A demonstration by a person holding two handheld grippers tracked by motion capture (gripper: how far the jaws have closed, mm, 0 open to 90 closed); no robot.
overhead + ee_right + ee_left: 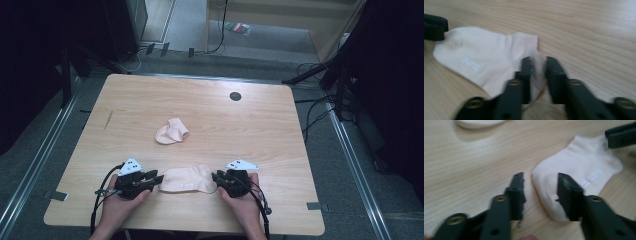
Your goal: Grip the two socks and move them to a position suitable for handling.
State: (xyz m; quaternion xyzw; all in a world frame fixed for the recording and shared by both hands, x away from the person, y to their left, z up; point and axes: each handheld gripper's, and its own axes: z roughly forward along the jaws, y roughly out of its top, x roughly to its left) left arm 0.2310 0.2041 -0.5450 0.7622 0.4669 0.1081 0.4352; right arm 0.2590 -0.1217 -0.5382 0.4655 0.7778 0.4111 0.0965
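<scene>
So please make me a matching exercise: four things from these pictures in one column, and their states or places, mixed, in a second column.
1. flat pale-pink sock
2. crumpled pale-pink sock
3. left gripper
4. right gripper

a. jaws wide apart at the sock's toe end
b. lies alone near the middle of the wooden table
c. stretched out between both grippers
d. jaws nearly closed on the sock's cuff edge

Pairs: 1-c, 2-b, 3-a, 4-d

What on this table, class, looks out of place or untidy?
Of the two pale socks, the far sock sits crumpled in a lump mid-table, while the near sock lies flat between the left gripper and right gripper. Nothing looks spilled or damaged.
</scene>
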